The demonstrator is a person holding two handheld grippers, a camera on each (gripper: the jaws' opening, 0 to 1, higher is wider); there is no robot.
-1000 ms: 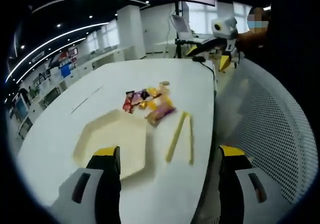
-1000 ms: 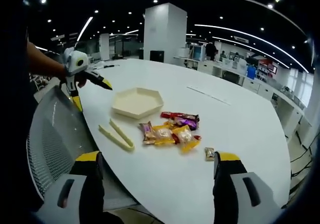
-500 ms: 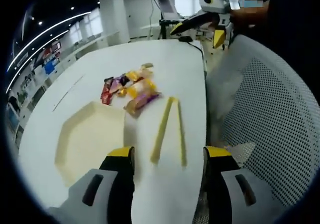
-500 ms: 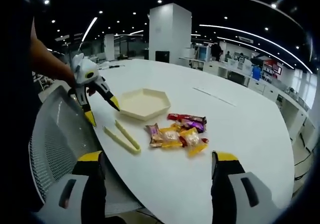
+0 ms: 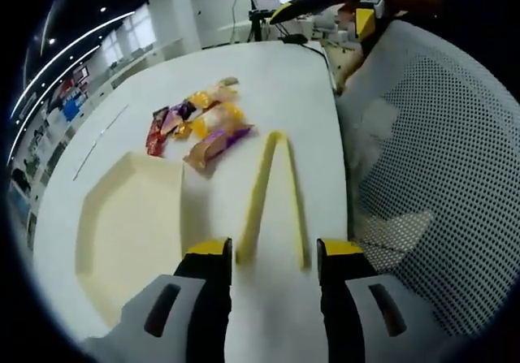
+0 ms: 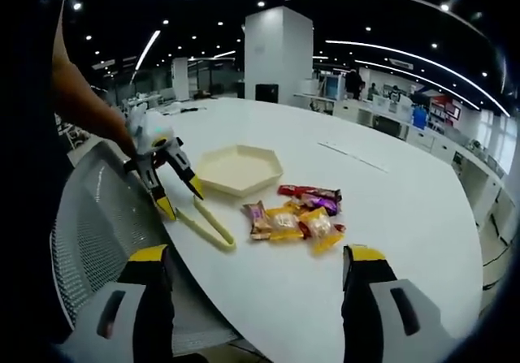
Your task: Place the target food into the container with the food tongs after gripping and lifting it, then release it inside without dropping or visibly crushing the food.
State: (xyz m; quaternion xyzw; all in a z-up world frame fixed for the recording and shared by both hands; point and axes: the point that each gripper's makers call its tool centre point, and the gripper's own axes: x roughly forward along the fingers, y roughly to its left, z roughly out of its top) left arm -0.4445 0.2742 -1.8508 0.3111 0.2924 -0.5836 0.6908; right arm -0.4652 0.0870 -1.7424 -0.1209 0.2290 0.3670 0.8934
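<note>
Yellow food tongs [image 5: 272,188] lie on the white table [image 5: 292,79] in a narrow V, their two free ends pointing at me. My left gripper [image 5: 272,253] is open and low over the table, one jaw on each side of those ends. The right gripper view has the left gripper [image 6: 182,200] at the near end of the tongs [image 6: 207,221]. Several wrapped snacks [image 5: 199,123] lie in a heap beyond the tongs. A cream hexagonal tray [image 5: 122,225] sits to their left. My right gripper [image 6: 256,257] hangs open above the table's edge, holding nothing.
A white mesh chair back [image 5: 431,176] stands against the table's edge beside the tongs. In the right gripper view the chair [image 6: 89,241] sits under a person's arm [image 6: 81,103]. The right gripper [image 5: 323,15] shows far off. Desks and monitors fill the room behind.
My left gripper has come forward and down to the tongs, and its jaws have narrowed around their free ends. The right gripper has barely moved. Tongs, snacks and tray lie as before.
</note>
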